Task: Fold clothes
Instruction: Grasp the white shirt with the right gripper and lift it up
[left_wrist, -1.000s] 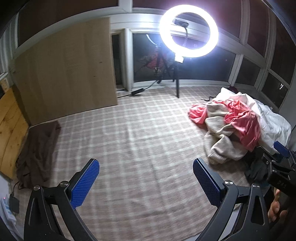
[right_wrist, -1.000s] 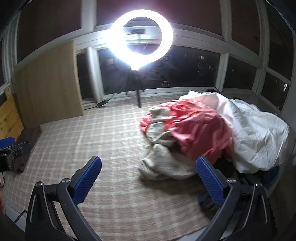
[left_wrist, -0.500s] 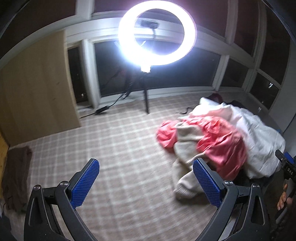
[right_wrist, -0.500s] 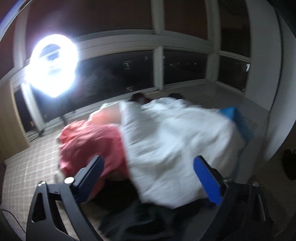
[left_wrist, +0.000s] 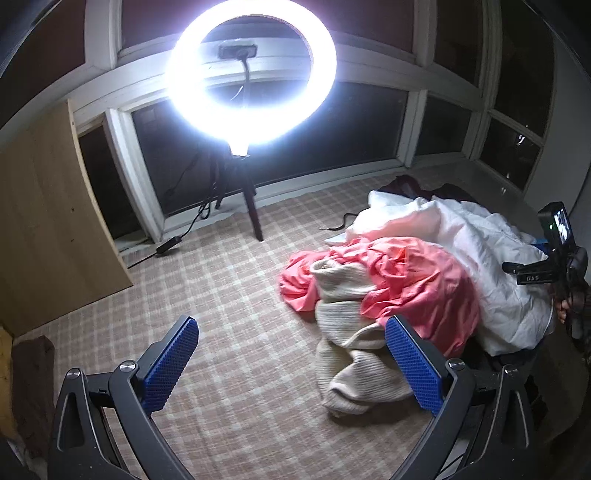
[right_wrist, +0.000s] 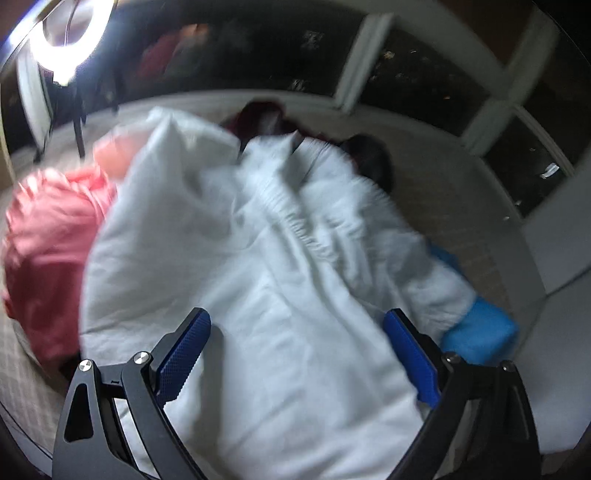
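Left wrist view, setting: a lit ring light on a tripod stands before dark windows, over a checked carpet.
Left wrist view, clothes: a heap of garments lies on the carpet to the right of the tripod. A cream knit sweater sprawls at its near edge, a coral-pink garment is draped across the sweater, and a white sheet-like cloth is piled behind and to the right of both.
Left wrist view, left gripper: held above the carpet, blue-padded jaws spread wide apart with nothing between them. Its right finger overlaps the sweater's edge in the picture; whether it touches cannot be told.
Left wrist view, right gripper: seen from behind at the frame's right edge, over the white cloth, with a person's fingers on its handle. Its jaws cannot be made out from here.
Left wrist view, margins: a wooden board leans at the left wall, and a brown cloth lies on the floor below it.
Right wrist view, sharpness: blurred throughout.
Right wrist view, right gripper: jaws wide apart, poised close over the white cloth, gripping nothing. Contact cannot be told.
Right wrist view, clothes: the coral-pink garment sits to the left of the white cloth, a blue item pokes out at its right edge, and dark garments lie behind it.
Right wrist view, background: the ring light glows at upper left.
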